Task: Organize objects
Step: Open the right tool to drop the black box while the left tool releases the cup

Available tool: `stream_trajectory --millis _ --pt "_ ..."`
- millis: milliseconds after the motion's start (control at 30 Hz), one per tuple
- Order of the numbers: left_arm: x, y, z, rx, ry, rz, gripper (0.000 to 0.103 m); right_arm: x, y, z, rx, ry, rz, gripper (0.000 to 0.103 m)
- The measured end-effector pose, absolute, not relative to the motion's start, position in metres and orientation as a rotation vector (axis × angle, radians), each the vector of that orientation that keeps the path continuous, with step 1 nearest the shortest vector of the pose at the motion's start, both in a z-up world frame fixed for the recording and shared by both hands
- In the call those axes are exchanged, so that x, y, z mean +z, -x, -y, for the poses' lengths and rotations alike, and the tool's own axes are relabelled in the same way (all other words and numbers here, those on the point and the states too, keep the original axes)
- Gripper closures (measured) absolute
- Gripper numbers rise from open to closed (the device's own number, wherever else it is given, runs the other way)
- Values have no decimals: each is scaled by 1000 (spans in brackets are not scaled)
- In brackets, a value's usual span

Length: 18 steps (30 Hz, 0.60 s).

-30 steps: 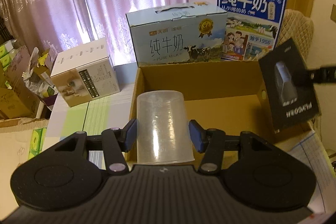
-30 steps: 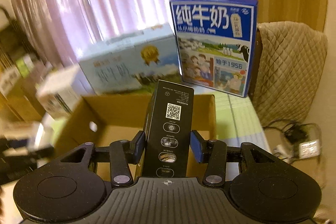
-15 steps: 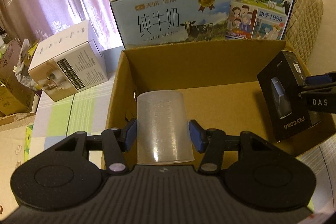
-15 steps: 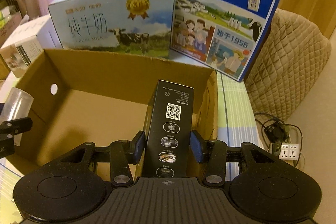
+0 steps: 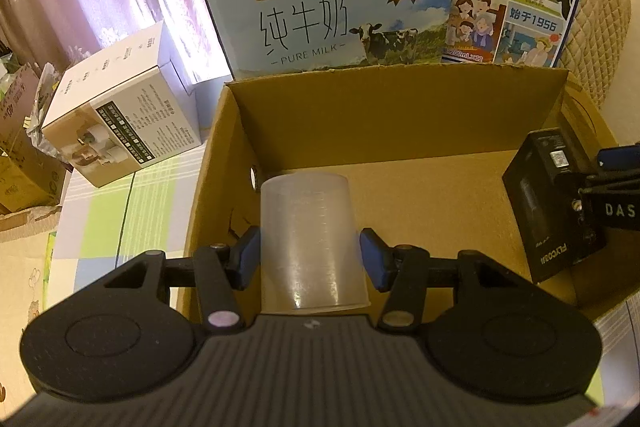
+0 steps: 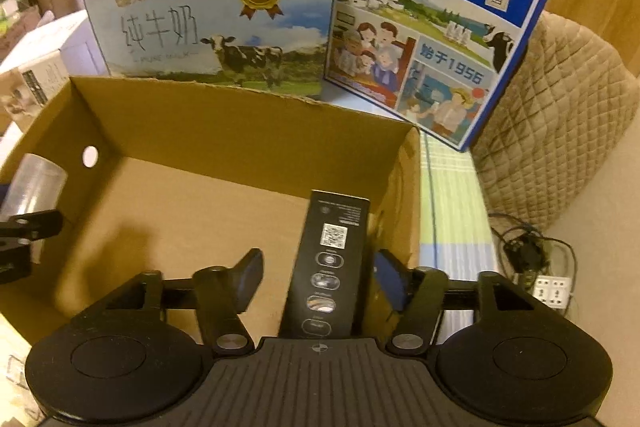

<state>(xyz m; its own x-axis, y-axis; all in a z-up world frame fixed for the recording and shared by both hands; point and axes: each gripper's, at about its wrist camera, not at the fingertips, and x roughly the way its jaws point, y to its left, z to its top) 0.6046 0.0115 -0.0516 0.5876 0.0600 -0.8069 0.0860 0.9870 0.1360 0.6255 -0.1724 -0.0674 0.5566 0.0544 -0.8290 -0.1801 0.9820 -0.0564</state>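
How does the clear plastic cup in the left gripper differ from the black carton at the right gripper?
The clear plastic cup is translucent, round and tapered; the black carton is opaque, rectangular and printed with a QR code. The left gripper is shut on the cup, while the right gripper stands open with a gap beside the carton. Both are over the cardboard box.

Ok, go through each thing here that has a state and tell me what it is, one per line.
Left gripper: shut on the plastic cup.
Plastic cup: upside down, held over the cardboard box.
Right gripper: open, fingers apart from the black box.
Black box: upright inside the cardboard box, released.
Cardboard box: open-topped.
Pure Milk carton: closed, upright.
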Motion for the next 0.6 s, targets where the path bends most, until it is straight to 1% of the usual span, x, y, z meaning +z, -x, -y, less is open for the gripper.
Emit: stream_trajectory --millis 133,333,367,400,467,600 --pt "-55 -608 -9 -11 -173 -949 54 -65 -625 175 163 116 -962 36" --pt "-63 -612 -9 -2 -182 -963 53 -67 -625 178 200 106 -955 35" --pt "-63 -612 -9 3 -185 -959 52 -67 -624 179 209 100 -953 35" --pt "-64 -612 -8 6 -190 -953 44 -66 -623 181 219 94 -951 35" --pt "-62 -611 -7 12 -210 -937 34 -64 -621 183 241 85 -944 35" --pt "-56 -608 -9 27 -212 -932 33 -57 -614 191 272 53 -916 35"
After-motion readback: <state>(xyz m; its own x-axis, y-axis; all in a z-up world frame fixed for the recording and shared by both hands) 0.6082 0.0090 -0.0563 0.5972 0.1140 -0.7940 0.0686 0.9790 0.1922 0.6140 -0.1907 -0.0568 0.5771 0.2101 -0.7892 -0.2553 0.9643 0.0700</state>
